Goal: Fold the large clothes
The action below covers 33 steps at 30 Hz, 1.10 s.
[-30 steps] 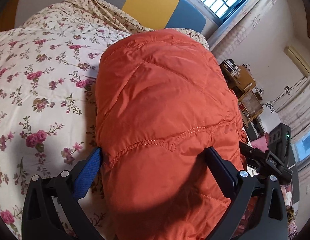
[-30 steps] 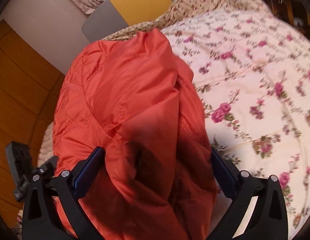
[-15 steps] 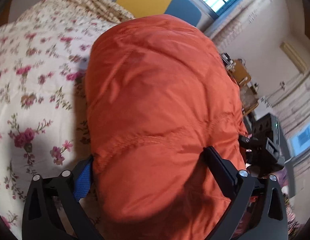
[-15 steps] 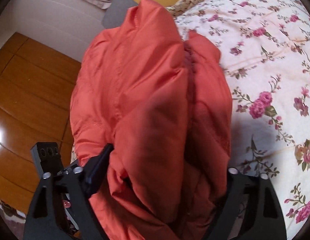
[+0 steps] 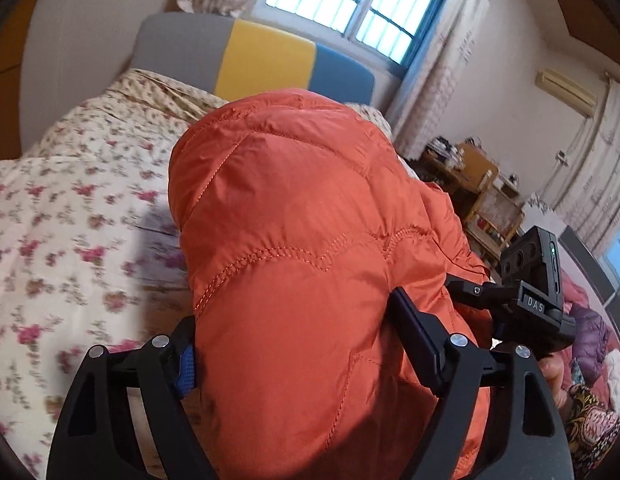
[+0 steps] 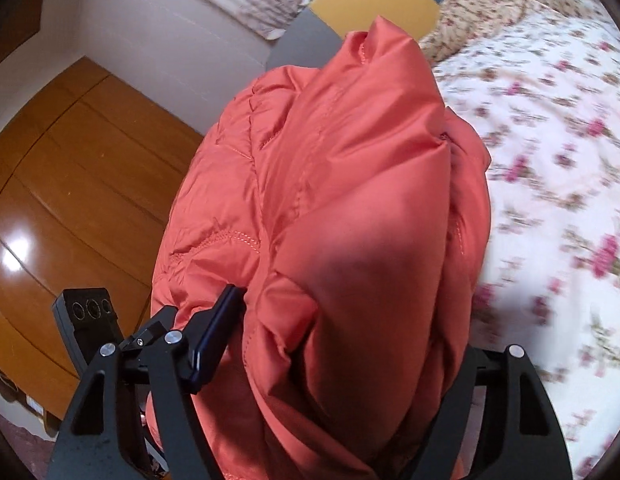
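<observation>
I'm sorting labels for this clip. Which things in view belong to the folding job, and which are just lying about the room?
Part of the job:
orange puffer jacket
left gripper, shut on the jacket
right gripper, shut on the jacket
floral quilt, the bed surface beneath

Just lying about:
colour-block headboard
wooden shelf
air conditioner
pile of clothes

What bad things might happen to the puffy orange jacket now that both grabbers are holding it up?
The orange jacket is thick and slippery-looking, so it might slide out of the left gripper or the right gripper. In the right wrist view part of it hangs past the bed over the wooden floor, so if it drops it may land there. The bunched layers could also fold crookedly.
</observation>
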{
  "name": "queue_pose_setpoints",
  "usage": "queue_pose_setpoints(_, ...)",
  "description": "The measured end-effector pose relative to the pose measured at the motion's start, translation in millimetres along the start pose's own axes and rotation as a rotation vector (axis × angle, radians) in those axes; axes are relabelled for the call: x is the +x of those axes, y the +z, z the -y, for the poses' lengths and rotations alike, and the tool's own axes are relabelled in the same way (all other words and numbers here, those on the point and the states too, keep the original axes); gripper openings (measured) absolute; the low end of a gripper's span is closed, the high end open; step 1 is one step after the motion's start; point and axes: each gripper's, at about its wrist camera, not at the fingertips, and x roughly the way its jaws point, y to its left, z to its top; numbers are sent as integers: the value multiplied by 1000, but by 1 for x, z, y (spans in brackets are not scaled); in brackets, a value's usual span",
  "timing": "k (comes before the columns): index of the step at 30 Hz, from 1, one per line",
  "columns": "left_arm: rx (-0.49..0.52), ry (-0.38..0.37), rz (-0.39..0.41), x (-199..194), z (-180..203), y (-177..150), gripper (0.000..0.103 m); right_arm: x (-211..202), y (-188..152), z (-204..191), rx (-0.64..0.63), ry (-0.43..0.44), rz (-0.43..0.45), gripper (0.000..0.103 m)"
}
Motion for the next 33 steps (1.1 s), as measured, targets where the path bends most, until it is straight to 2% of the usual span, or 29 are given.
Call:
queue_pose_setpoints(12, -117, 159, 84, -71, -95, -3, 81, 126, -13, -74, -117, 26, -92, 74)
queue_pose_setpoints(15, -144, 191, 92, -83, -118, -7, 81, 153, -20, -82, -141, -17, -105, 76)
queue_pose_setpoints(17, -170, 205, 82, -84, -131, -12, 81, 166, -26, -78, -147, -75, -104, 82)
queue_pose_setpoints(19, -218, 206, 60, -80, -148, -21, 83, 178, -28, -79, -147, -98, -99, 87)
queue_pose_setpoints(21, -257, 215, 57, -79, -156, -30, 91, 181, -31, -77, -162, -118, -88, 88)
queue_pose_setpoints(22, -260, 224, 62, -79, -156, -33, 91, 181, -32, -78, -170, -132, -85, 88)
queue_pose_setpoints(27, -214, 286, 45, -82, -144, -37, 100, 162, -39, -90, -193, -223, -63, 88)
queue_pose_setpoints(31, -221, 328, 36, -92, -138, -34, 100, 139, -39, -103, -232, -301, -17, 88)
queue_pose_setpoints(33, -236, 339, 62, -102, -137, -30, 100, 126, -37, -105, -231, -322, 8, 88)
